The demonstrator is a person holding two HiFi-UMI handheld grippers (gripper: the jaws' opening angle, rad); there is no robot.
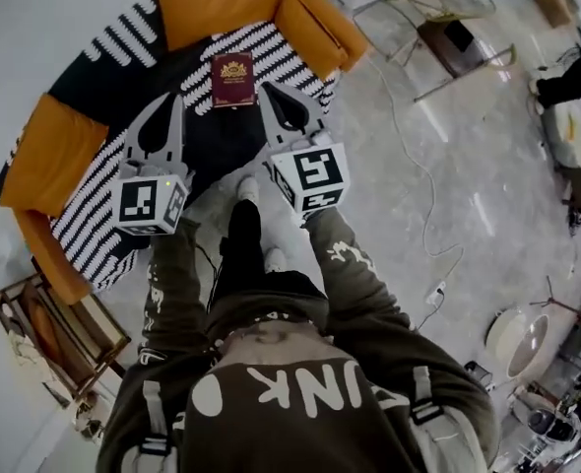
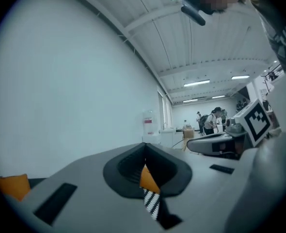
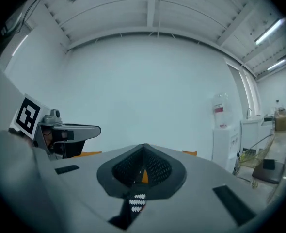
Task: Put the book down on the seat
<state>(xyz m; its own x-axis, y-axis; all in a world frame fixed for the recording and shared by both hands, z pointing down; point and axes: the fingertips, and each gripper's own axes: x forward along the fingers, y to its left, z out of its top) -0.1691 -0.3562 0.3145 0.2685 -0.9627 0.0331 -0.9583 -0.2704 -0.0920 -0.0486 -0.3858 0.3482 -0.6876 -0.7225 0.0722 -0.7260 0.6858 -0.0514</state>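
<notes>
Saw the book [image 1: 232, 79] flat on the seat [image 1: 217, 131], near its back edge. Found left hand-held gripper [image 1: 176, 100] and right hand-held gripper [image 1: 268, 89] just beside it, jaws together (nothing held). Best kept clear.
</notes>
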